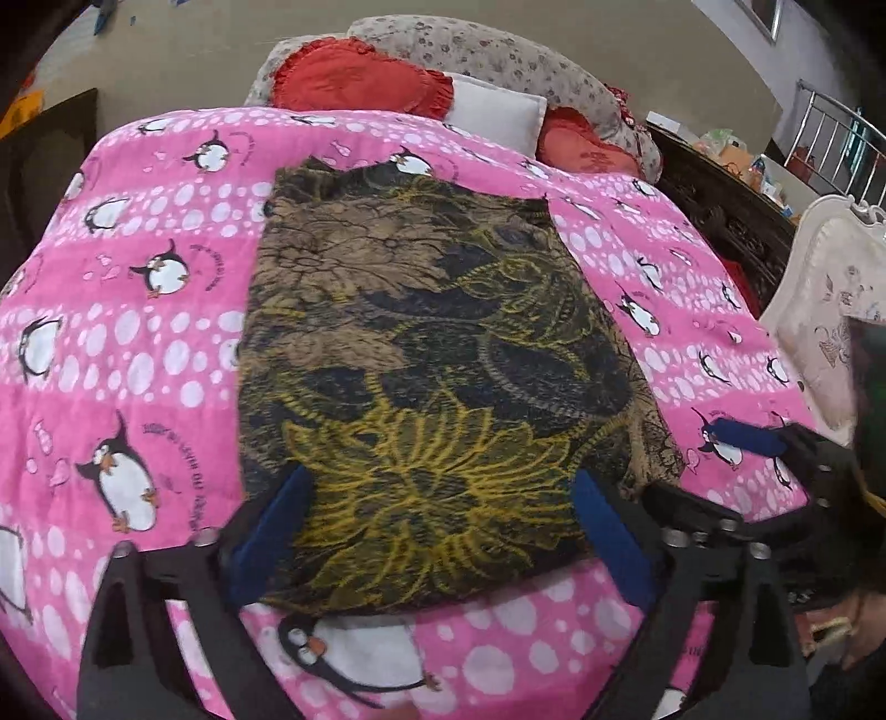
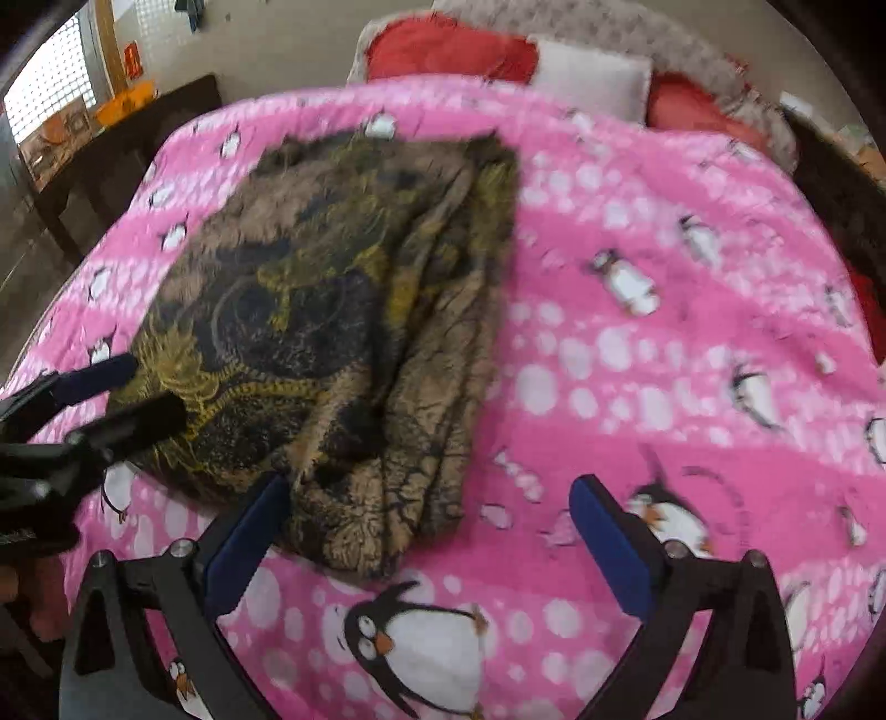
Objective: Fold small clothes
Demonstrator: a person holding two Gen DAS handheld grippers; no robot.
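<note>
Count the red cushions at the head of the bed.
2: a large red cushion at the left behind the white pillow, and a second red cushion to its right. More may be hidden behind the floral bedding.

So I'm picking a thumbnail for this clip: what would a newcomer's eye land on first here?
First, the loud pink penguin blanket covering the whole bed. Next, the dark brown-and-yellow patterned garment lying in the middle of it, with the left gripper open around its near edge and the right gripper open at its near right corner. Behind, red pillows stand out at the head of the bed.
</note>
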